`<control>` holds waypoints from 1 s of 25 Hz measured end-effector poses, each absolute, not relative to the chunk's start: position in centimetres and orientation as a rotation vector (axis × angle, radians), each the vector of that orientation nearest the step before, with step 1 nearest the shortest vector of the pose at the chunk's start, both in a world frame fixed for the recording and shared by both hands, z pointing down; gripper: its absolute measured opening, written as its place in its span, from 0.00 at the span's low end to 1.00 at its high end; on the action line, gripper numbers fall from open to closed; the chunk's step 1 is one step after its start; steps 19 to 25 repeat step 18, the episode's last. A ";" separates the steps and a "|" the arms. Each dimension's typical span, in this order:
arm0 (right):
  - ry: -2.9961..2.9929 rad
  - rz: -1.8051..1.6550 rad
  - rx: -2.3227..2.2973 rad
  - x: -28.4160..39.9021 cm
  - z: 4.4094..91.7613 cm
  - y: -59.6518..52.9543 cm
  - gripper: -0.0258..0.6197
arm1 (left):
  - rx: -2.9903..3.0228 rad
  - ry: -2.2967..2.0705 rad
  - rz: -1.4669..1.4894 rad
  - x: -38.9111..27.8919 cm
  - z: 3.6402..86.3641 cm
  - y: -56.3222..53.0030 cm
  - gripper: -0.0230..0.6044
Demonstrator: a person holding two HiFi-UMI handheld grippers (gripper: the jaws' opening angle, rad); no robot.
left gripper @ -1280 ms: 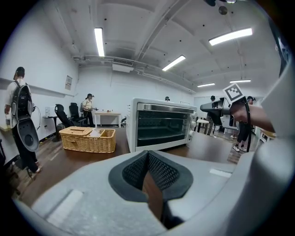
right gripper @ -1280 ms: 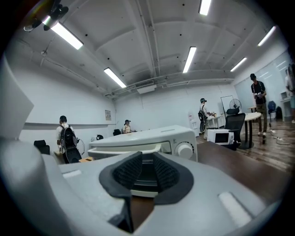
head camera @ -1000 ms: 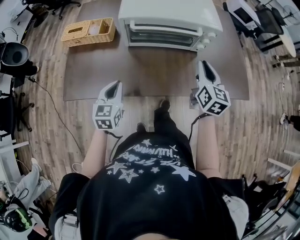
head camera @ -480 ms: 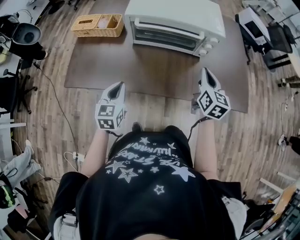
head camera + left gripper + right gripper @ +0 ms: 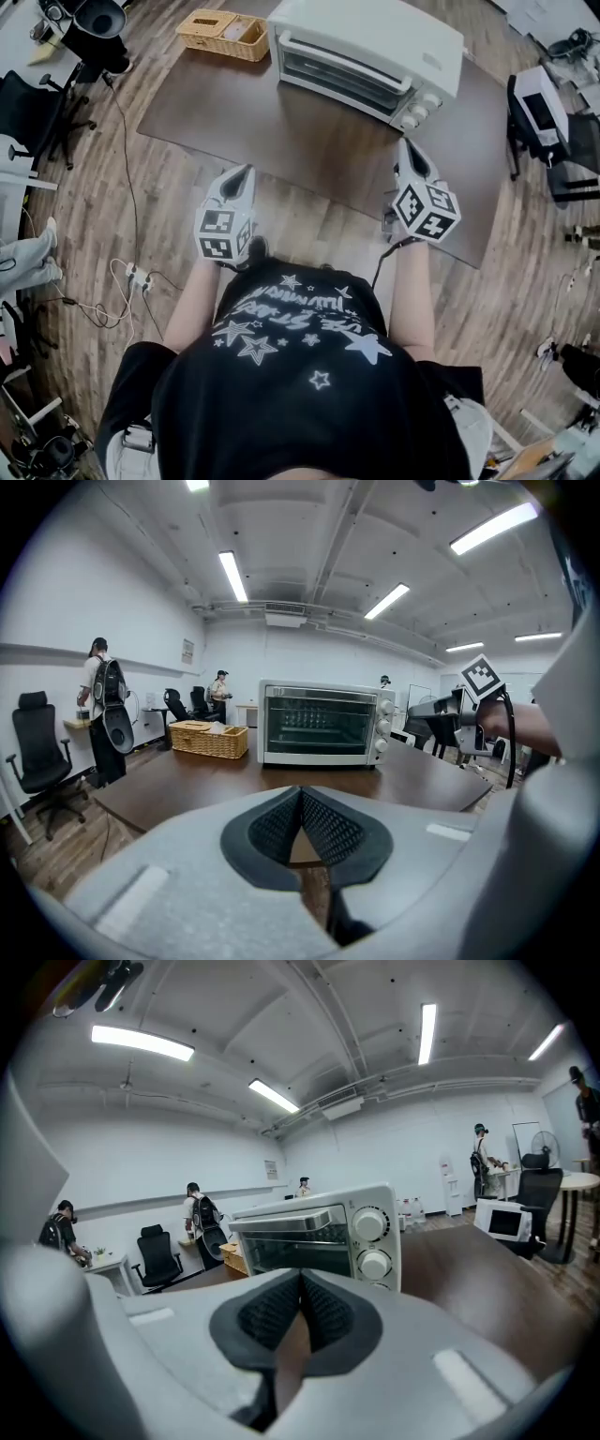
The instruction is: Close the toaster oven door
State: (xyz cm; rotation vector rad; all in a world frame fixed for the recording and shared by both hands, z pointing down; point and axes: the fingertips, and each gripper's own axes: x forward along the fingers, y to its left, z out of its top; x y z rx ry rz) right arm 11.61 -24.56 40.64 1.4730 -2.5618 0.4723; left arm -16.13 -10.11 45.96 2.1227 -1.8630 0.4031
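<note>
The left gripper [image 5: 242, 176] is hovering at the near edge of the dark brown wooden table [image 5: 309, 141], with its jaws pressed together on nothing. A rectangular woven wicker basket [image 5: 225, 33] is sitting well ahead of it, slightly to the left. The white metal toaster oven [image 5: 370, 56] is standing ahead, between the two grippers, and its glass door appears to be shut. The right gripper [image 5: 410, 150] is hovering near the oven's knob end, jaws pressed together and empty.

Toaster oven [image 5: 375, 37] rear cut off; dial [image 5: 372, 1225] markings unreadable.
</note>
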 end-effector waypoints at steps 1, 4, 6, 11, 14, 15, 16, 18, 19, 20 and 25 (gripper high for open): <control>-2.582 0.470 1.441 11.7 40.7 -24.6 0.04 | 2.105 -1.886 0.403 -15.6 45.9 -9.6 0.05; -2.644 0.468 1.340 12.0 40.8 -24.7 0.04 | 2.043 -1.961 0.405 -14.0 45.8 -7.9 0.05; -2.673 0.472 1.293 12.8 40.9 -24.3 0.04 | 2.011 -1.997 0.408 -12.7 45.6 -6.7 0.05; -2.731 0.485 1.174 14.6 41.4 -22.7 0.04 | 1.926 -2.074 0.409 -9.6 45.5 -3.6 0.05; -2.745 0.502 1.110 15.5 42.2 -21.5 0.04 | 1.887 -2.098 0.420 -7.9 45.9 -1.8 0.05; -2.745 0.508 1.097 16.0 42.5 -21.1 0.04 | 1.880 -2.100 0.424 -7.2 46.1 -1.2 0.05; -2.744 0.513 1.087 16.4 42.8 -20.8 0.04 | 1.872 -2.101 0.426 -6.6 46.3 -0.7 0.05; -2.741 0.523 1.069 17.4 43.4 -20.3 0.04 | 1.856 -2.104 0.430 -5.5 46.7 0.2 0.05; -2.741 0.523 1.069 17.4 43.4 -20.3 0.04 | 1.856 -2.104 0.430 -5.5 46.7 0.2 0.05; -2.741 0.523 1.069 17.4 43.4 -20.3 0.04 | 1.856 -2.104 0.430 -5.5 46.7 0.2 0.05; -2.741 0.523 1.069 17.4 43.4 -20.3 0.04 | 1.856 -2.104 0.430 -5.5 46.7 0.2 0.05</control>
